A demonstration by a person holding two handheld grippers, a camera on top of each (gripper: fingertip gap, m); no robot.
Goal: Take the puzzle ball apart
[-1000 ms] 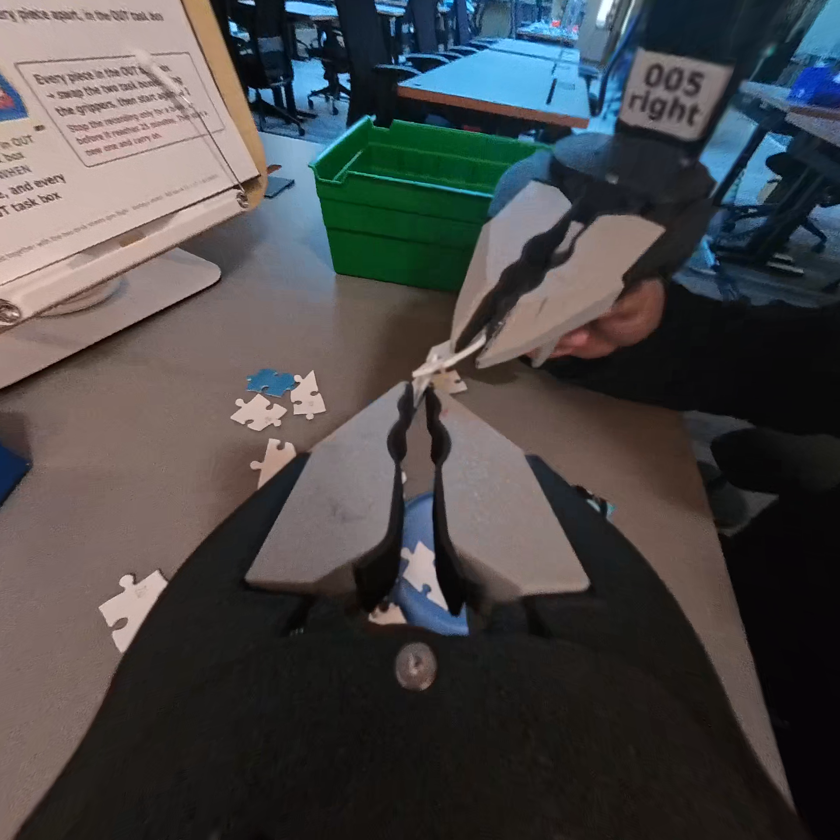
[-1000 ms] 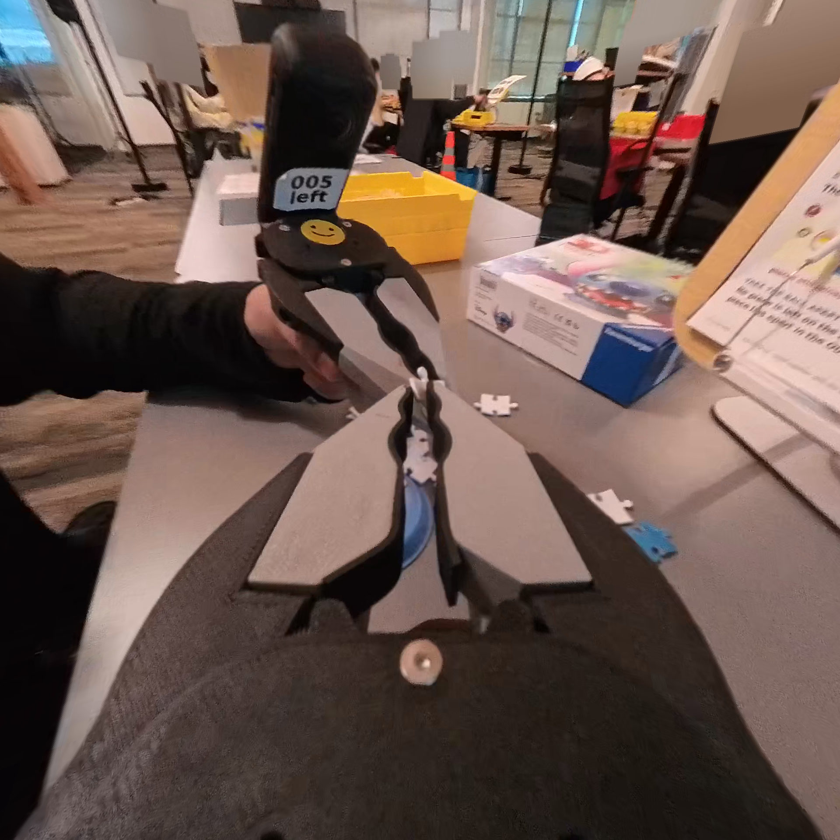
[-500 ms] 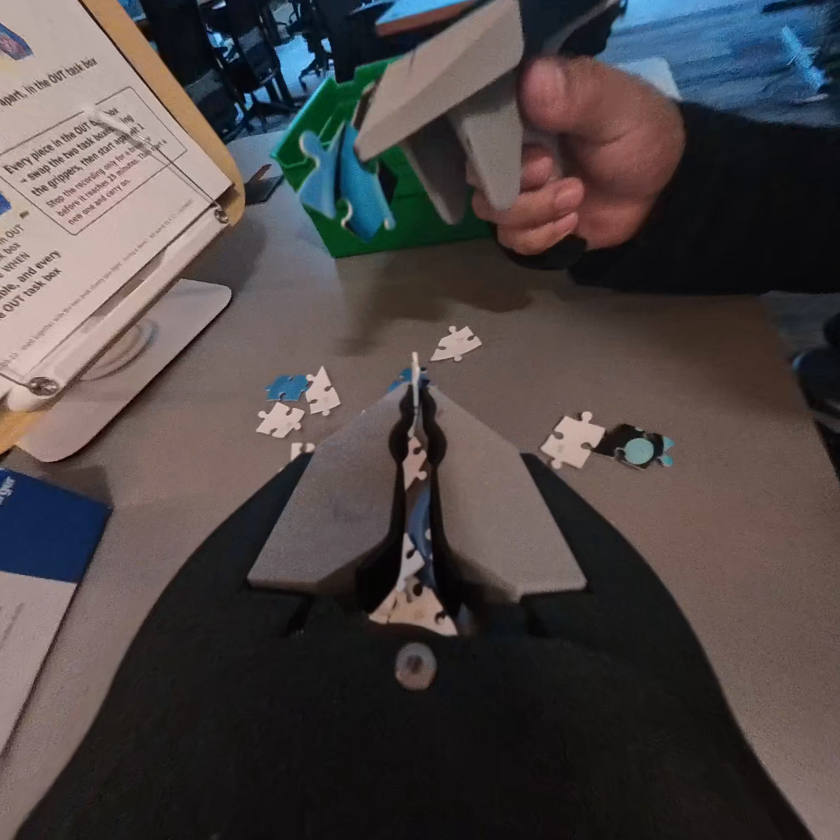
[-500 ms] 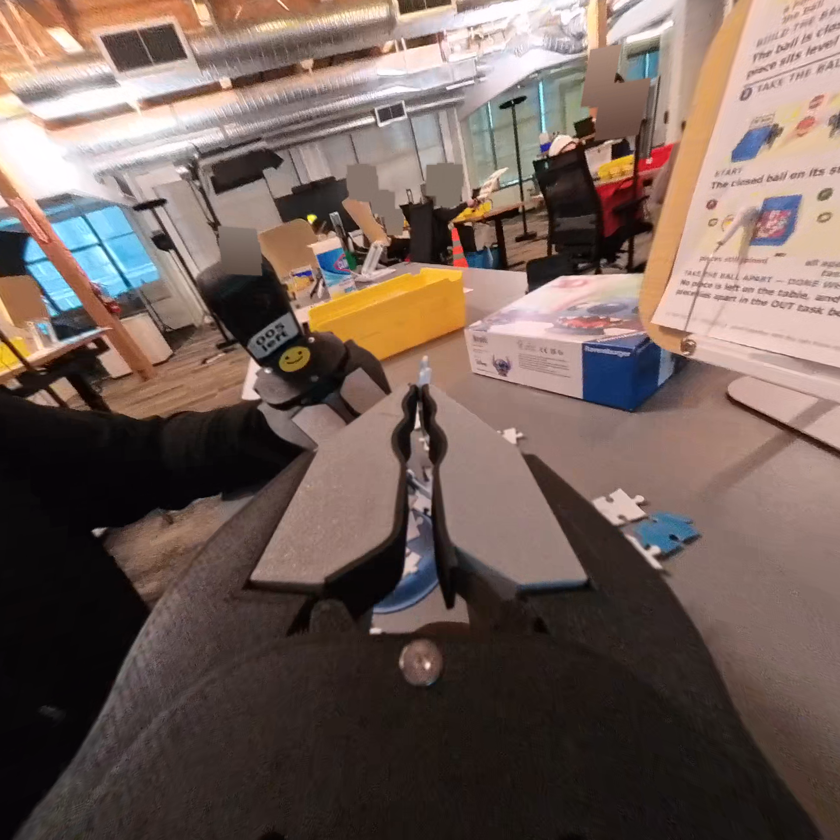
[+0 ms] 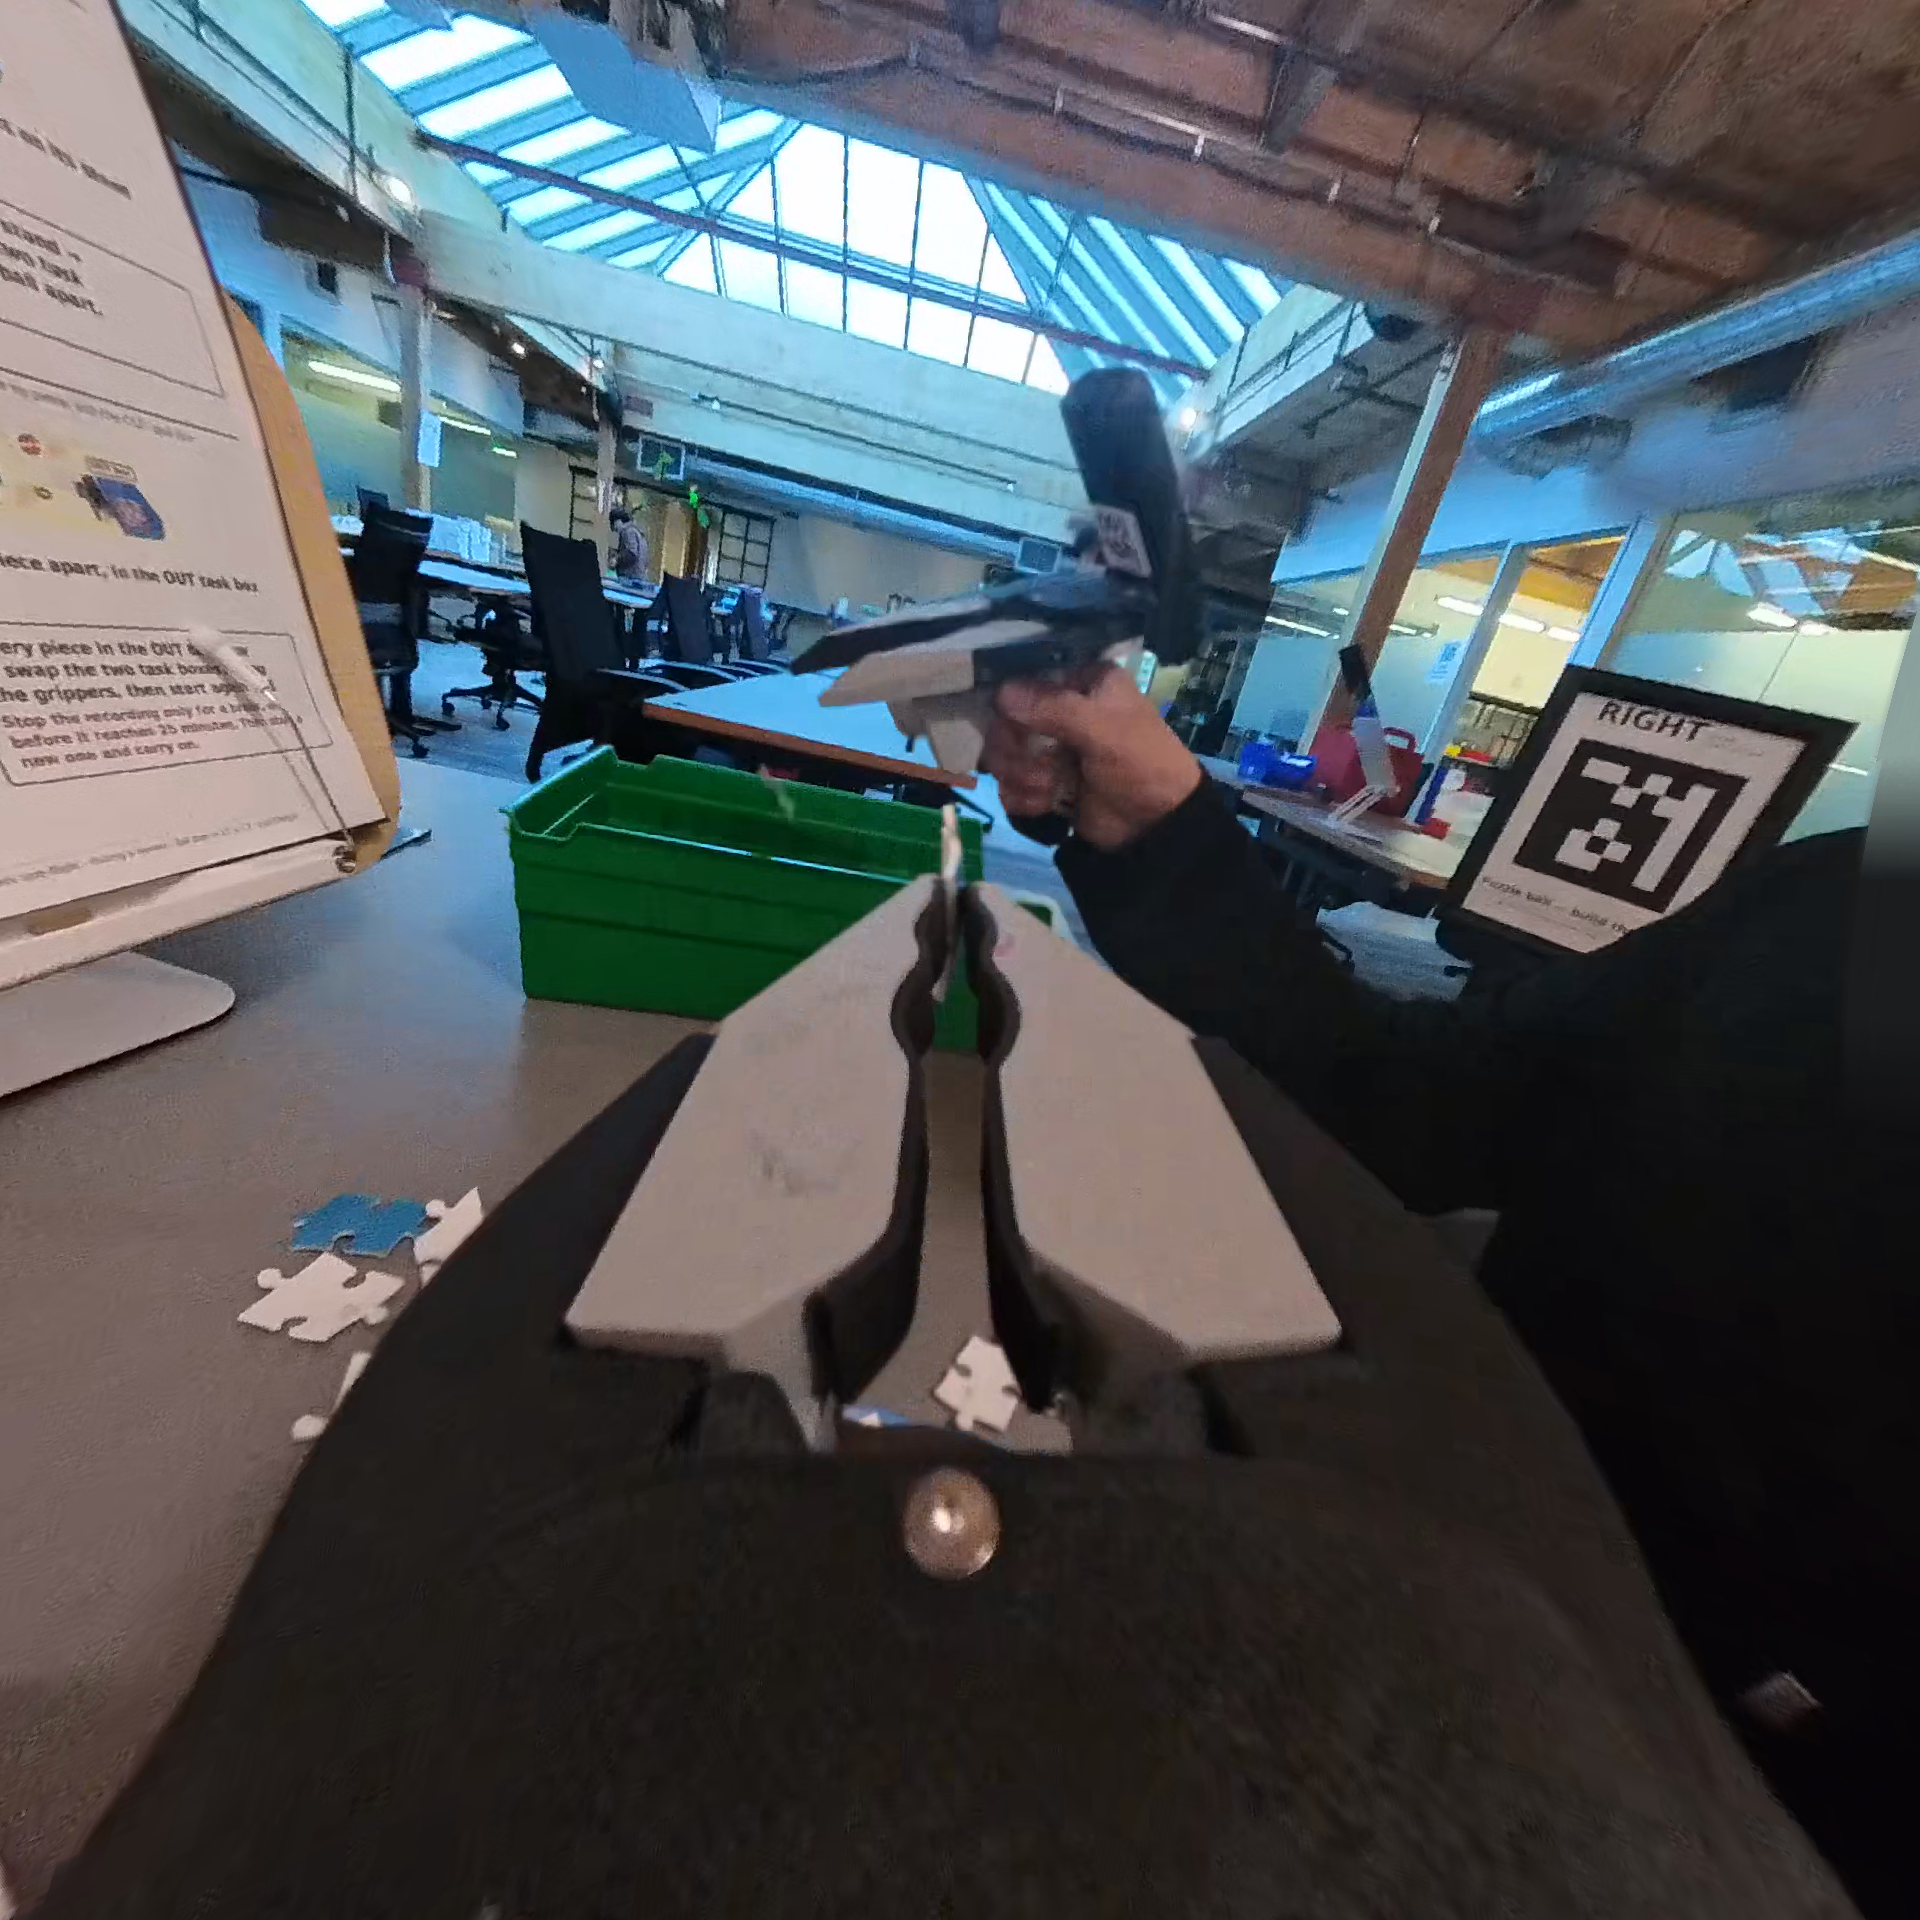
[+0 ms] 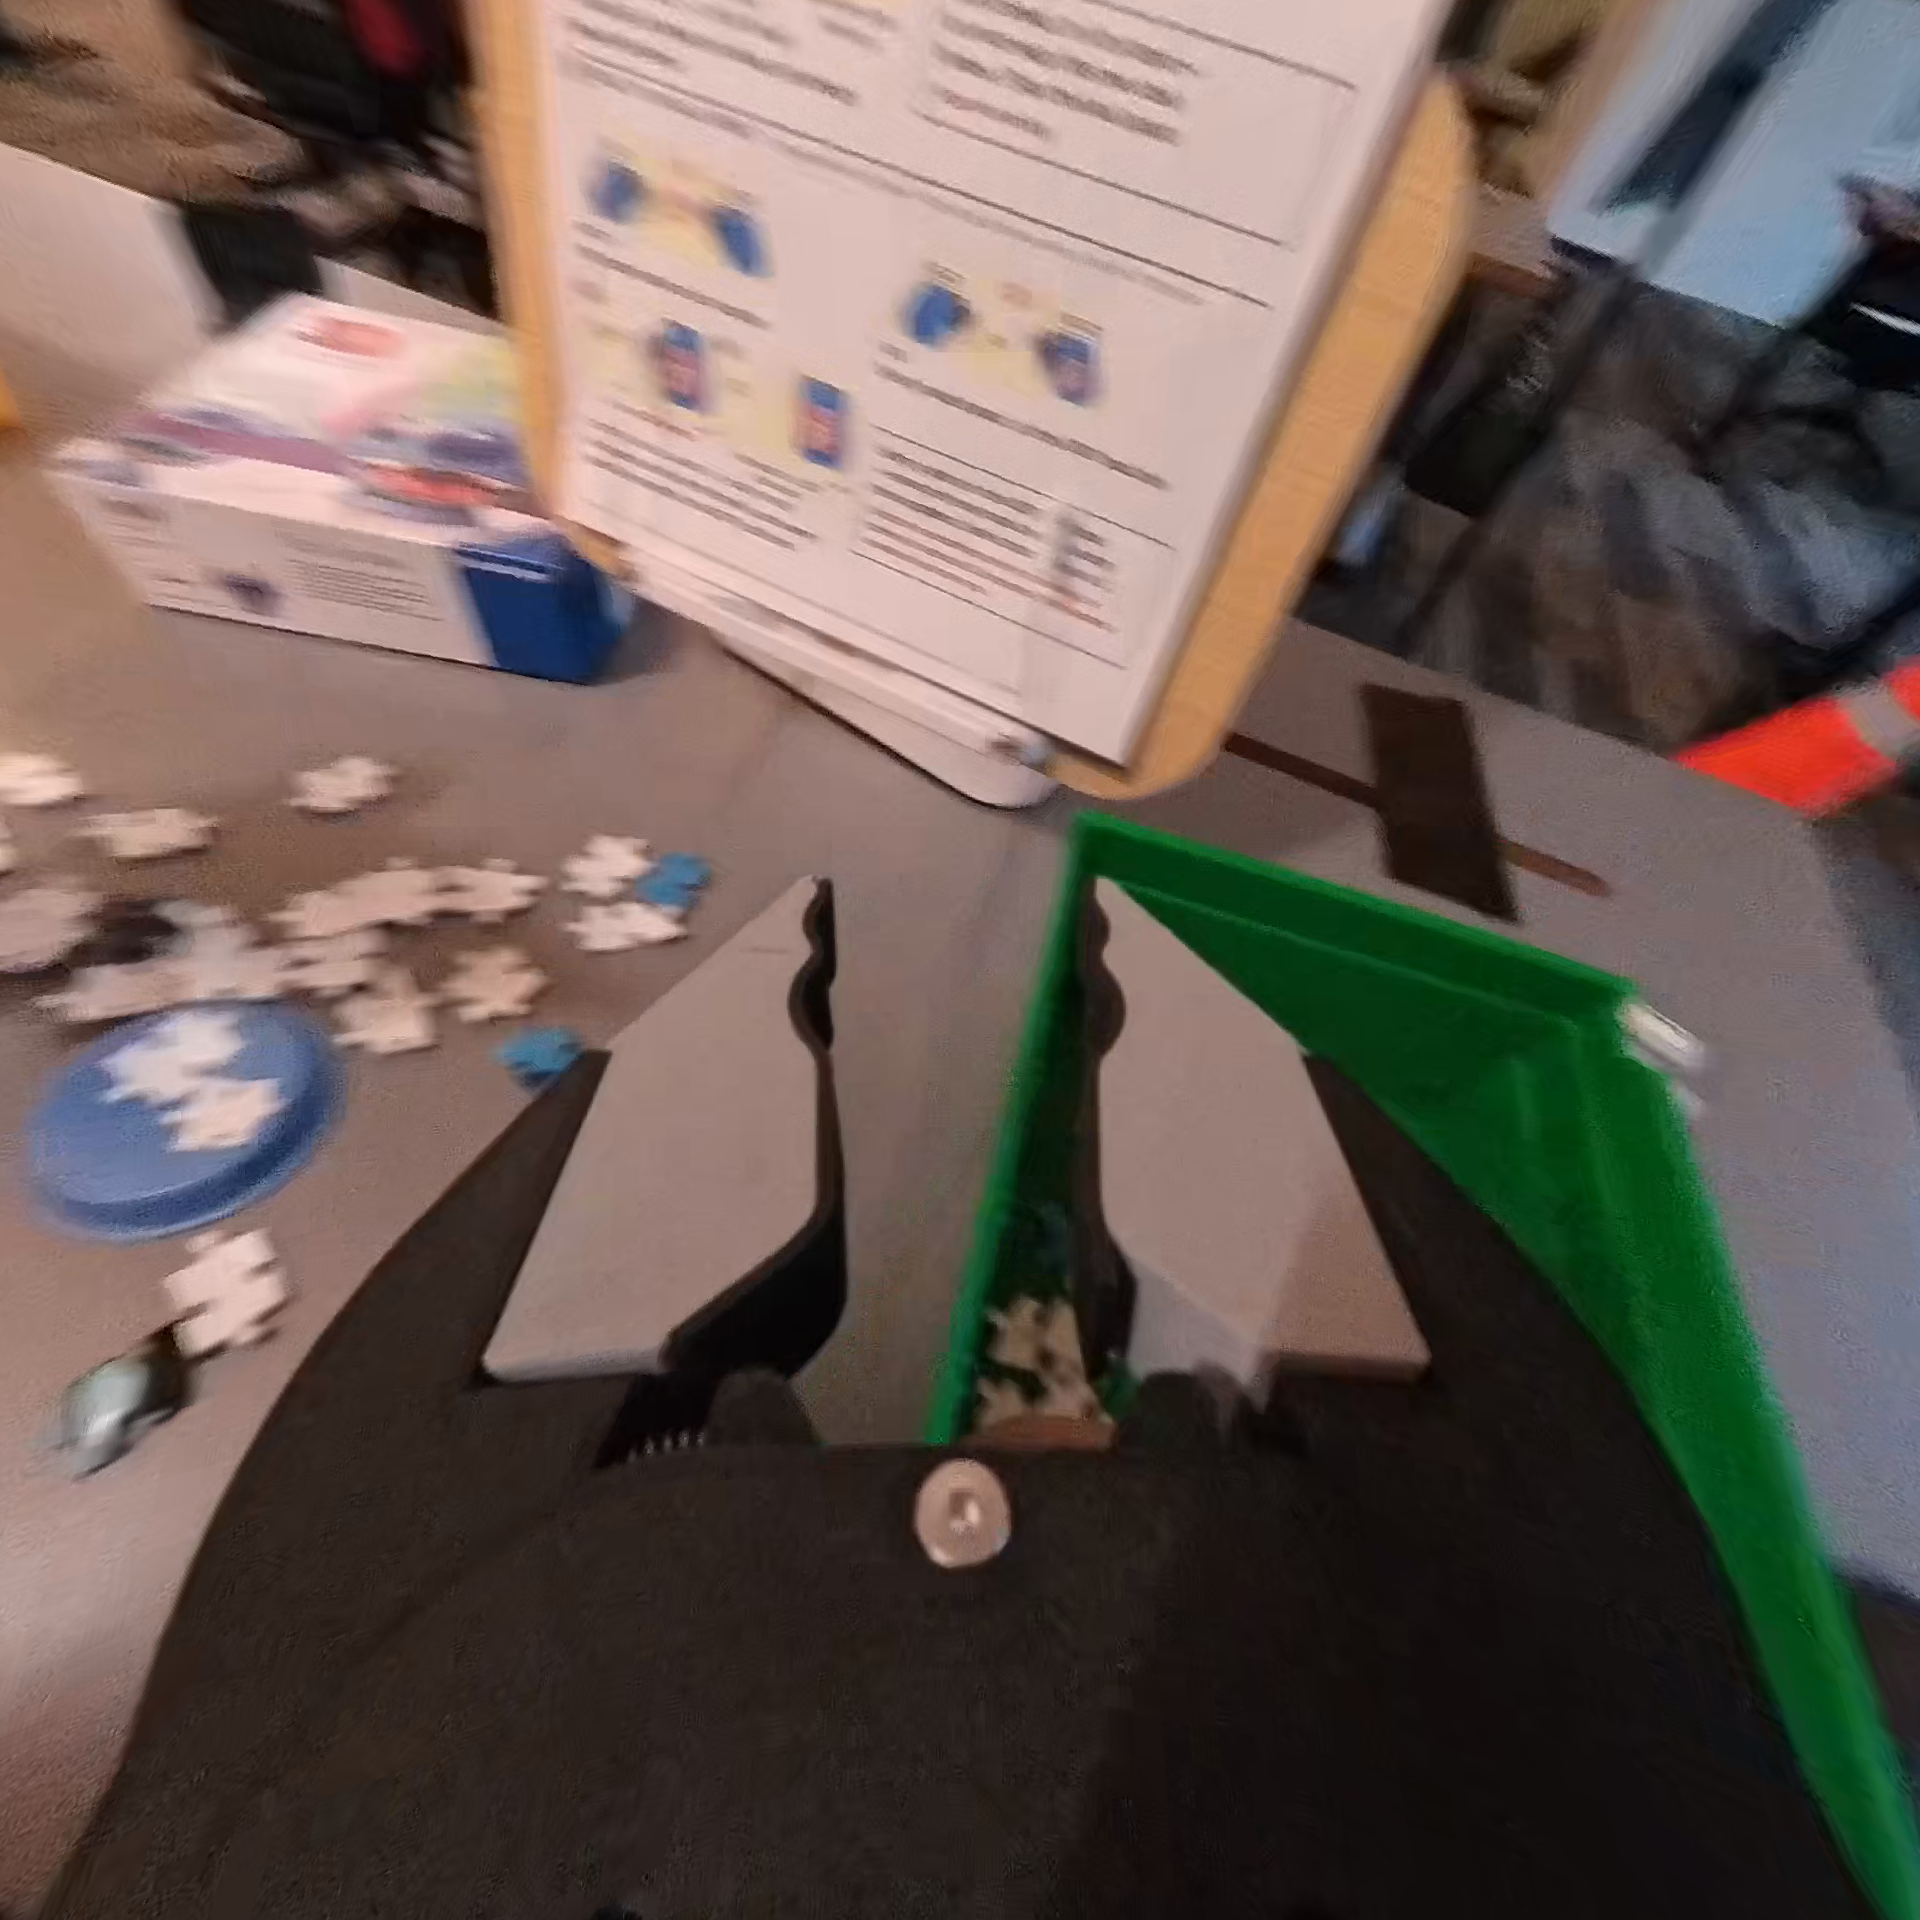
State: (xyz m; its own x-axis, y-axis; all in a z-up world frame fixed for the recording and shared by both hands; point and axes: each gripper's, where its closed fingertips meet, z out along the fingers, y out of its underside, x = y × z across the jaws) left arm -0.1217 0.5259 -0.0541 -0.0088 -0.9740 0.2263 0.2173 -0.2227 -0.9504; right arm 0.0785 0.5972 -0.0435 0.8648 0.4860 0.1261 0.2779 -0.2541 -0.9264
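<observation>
- Over the green bin (image 6: 1455, 1091), with some pieces inside, the right tool (image 6: 961, 904) gapes bare
- Left tool (image 5: 948, 899) pinches a white puzzle piece (image 5: 948, 852)
- At 9 o'clock, loose pieces (image 6: 395, 935) litter the table (image 6: 904, 831)

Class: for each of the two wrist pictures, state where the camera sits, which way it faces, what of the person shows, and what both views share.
Left wrist view: sits on the left gripper, shut on a thin white puzzle piece; faces level across the grey table, showing the person's right hand.
Right wrist view: sits on the open right gripper; faces down; no hand shows.
Shared: green bin, instruction stand, loose puzzle pieces.
</observation>
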